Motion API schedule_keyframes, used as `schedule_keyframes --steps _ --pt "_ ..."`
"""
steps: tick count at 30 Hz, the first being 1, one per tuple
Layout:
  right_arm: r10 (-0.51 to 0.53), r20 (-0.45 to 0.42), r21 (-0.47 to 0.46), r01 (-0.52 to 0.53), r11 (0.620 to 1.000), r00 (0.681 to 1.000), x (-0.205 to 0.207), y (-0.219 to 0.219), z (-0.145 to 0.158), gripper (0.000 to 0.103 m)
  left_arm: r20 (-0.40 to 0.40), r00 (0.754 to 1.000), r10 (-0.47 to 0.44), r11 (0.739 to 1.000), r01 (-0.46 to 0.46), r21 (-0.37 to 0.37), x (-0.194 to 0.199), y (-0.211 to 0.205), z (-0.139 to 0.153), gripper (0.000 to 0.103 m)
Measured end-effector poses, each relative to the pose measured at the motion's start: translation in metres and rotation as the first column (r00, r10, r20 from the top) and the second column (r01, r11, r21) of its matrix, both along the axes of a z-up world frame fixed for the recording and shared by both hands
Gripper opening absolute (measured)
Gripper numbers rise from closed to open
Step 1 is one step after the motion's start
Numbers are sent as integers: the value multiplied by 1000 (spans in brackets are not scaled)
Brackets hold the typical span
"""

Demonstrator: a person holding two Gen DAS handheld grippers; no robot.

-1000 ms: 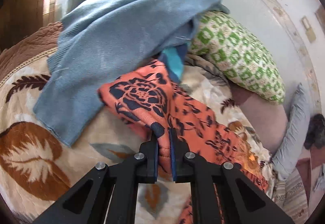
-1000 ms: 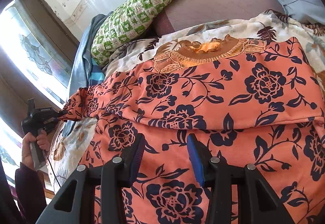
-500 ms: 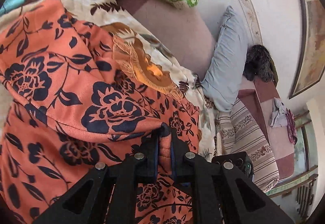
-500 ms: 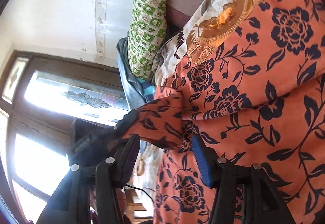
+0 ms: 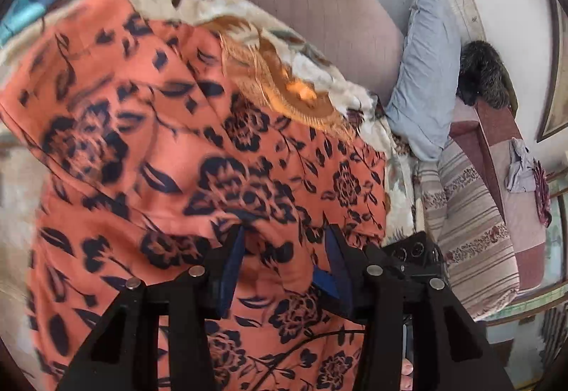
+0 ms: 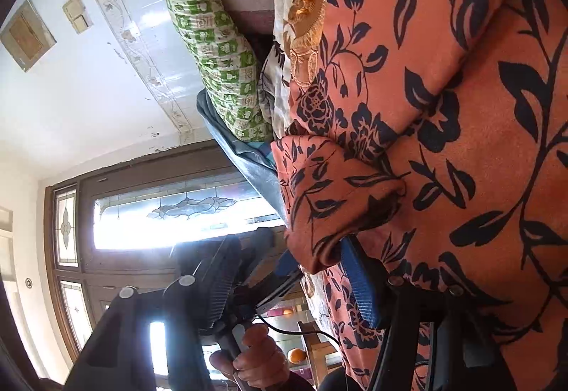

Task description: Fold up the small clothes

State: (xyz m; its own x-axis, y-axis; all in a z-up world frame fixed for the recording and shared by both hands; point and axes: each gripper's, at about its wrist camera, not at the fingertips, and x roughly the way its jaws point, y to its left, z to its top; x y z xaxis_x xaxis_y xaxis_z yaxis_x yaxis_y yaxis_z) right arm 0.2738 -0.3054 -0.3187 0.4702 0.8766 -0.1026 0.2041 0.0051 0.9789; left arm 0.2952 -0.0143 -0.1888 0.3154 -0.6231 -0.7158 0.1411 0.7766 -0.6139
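Note:
An orange garment with dark blue flowers (image 5: 149,149) lies spread on the bed, one sleeve (image 6: 333,192) folded over onto its body. My left gripper (image 5: 284,259) hovers just over that folded part. Its jaws are opening, with the cloth loose below and between the blue pads (image 5: 230,266), not pinched. My right gripper (image 6: 291,281) is rolled on its side at the garment's edge and stands open. The sleeve's fold rests against one blue pad (image 6: 358,284). The left gripper (image 6: 280,266) and the hand (image 6: 255,359) holding it show between the right fingers.
A floral blanket (image 5: 319,71) covers the bed. Behind the garment are a green-patterned pillow (image 6: 216,50), a grey-blue pillow (image 5: 426,71), a mauve cushion (image 5: 319,15) and a blue garment (image 6: 241,157). A striped cover (image 5: 468,220) lies at the right. A stained-glass window (image 6: 177,206) glares.
The left gripper carried the sleeve across the garment's body, then let go as its jaws parted. The right gripper rolled onto its side, dropped to the edge and opened wider.

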Motion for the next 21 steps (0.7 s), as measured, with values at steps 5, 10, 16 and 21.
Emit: schedule_keyframes --steps 5,10,16,21 --pt "5 -31 -44 -6 999 999 3 6 -7 63 167 953 254 947 -280 158 9 75 27 62" --pt "-8 -50 -100 3 995 999 2 12 -11 63 57 880 471 864 -474 169 25 148 -8 62" --pt "-40 33 -237 46 970 999 8 18 4 45 -124 853 508 860 -511 8 30 177 -48 62" --pt "7 140 -439 56 897 990 8 35 31 9 -143 859 492 852 -509 -124 36 172 -61 59"
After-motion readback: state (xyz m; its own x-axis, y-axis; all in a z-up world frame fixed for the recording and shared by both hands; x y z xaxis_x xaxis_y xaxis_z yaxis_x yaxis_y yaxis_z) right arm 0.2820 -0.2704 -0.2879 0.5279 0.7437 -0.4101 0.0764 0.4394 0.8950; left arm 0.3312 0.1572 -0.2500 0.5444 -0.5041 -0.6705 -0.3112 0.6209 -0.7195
